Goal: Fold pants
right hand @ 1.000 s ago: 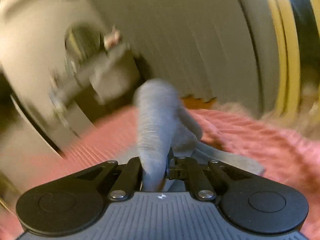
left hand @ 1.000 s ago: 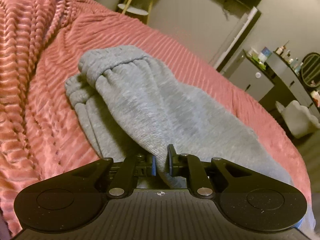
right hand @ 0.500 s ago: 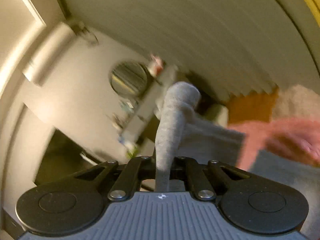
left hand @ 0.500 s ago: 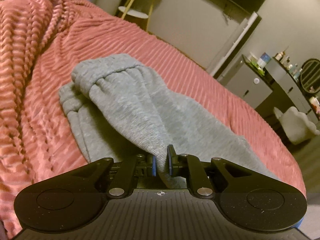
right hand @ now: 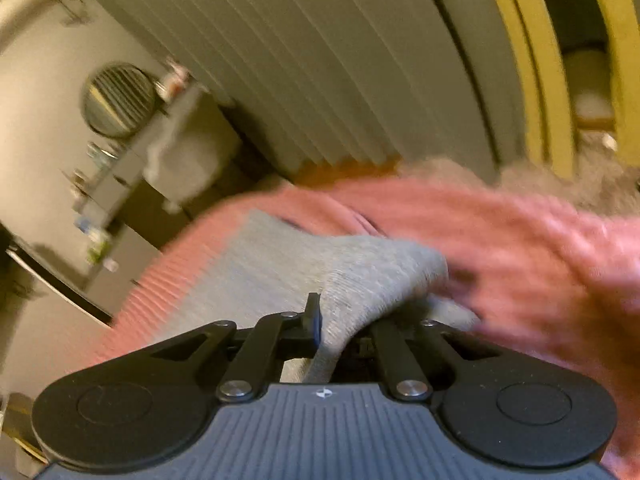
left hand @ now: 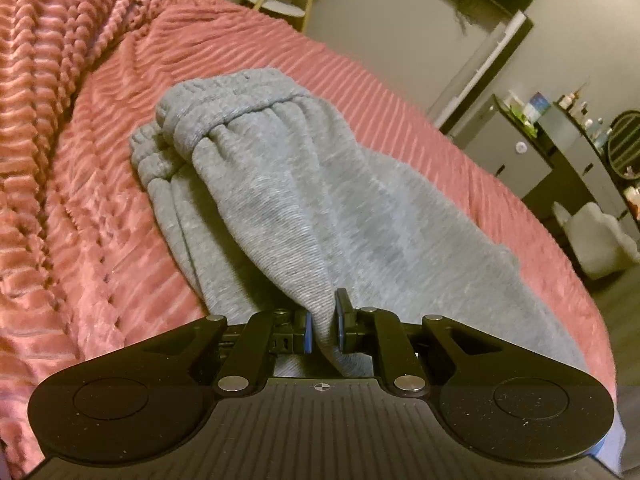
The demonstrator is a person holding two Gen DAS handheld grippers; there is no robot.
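Note:
Grey sweatpants (left hand: 288,200) lie on a pink ribbed bedspread (left hand: 80,200), with the gathered elastic waistband (left hand: 208,120) at the far end. My left gripper (left hand: 322,320) is shut on a pinch of the grey fabric near me. In the blurred right wrist view my right gripper (right hand: 332,328) is shut on another part of the grey pants (right hand: 340,264), which drapes over its right finger and hides it. The pink bedspread (right hand: 500,232) lies beyond.
A dark dresser (left hand: 560,152) with bottles and a round mirror stands to the right of the bed. A white plush stool (left hand: 596,240) sits on the floor beside it. A small round side table (left hand: 276,4) stands behind the bed. A bunched pink blanket (left hand: 36,60) lies at the left.
My right gripper has swung down from pointing at the wall to the bed, carrying its grey fabric with it. My left gripper keeps its hold and has shifted only slightly.

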